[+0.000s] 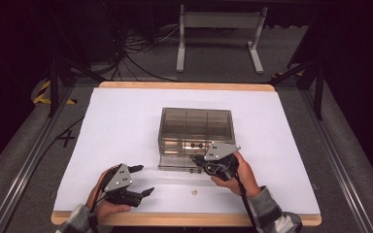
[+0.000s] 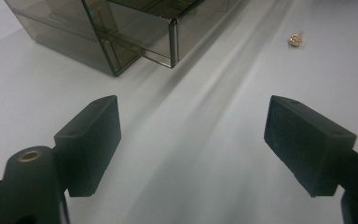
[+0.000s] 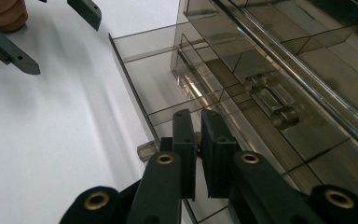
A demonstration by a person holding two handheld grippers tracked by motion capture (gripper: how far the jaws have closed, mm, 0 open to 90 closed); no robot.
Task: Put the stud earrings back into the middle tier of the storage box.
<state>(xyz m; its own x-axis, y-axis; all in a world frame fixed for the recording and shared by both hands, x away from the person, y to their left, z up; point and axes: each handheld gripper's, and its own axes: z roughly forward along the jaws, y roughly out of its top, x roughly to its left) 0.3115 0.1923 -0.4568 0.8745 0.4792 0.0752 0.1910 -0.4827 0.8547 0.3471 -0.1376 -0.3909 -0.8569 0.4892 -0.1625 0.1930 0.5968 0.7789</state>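
Observation:
A smoky clear drawer box point(image 1: 195, 125) stands mid-table on the white sheet. Its lower drawer point(image 1: 174, 164) is pulled out toward me, and its divided compartments point(image 3: 140, 88) look bare. My right gripper point(image 1: 197, 163) reaches down over the drawer's front right part. Its jaws point(image 3: 195, 116) are shut to a thin slit just behind the front wall, beside the small clear knob point(image 3: 145, 150). I cannot tell if anything tiny sits in the slit. My left gripper point(image 1: 144, 180) rests open near the front edge, nothing between its pads point(image 2: 95, 135). A small brass piece point(image 1: 193, 191) lies loose on the sheet point(image 2: 295, 39).
The wooden table edge point(image 1: 184, 221) runs right behind both hands. Metal frame rails point(image 1: 26, 160) flank the table. White table legs point(image 1: 218, 39) and cables point(image 1: 136, 53) are on the floor beyond. The left gripper point(image 3: 63, 44) lies left of the drawer.

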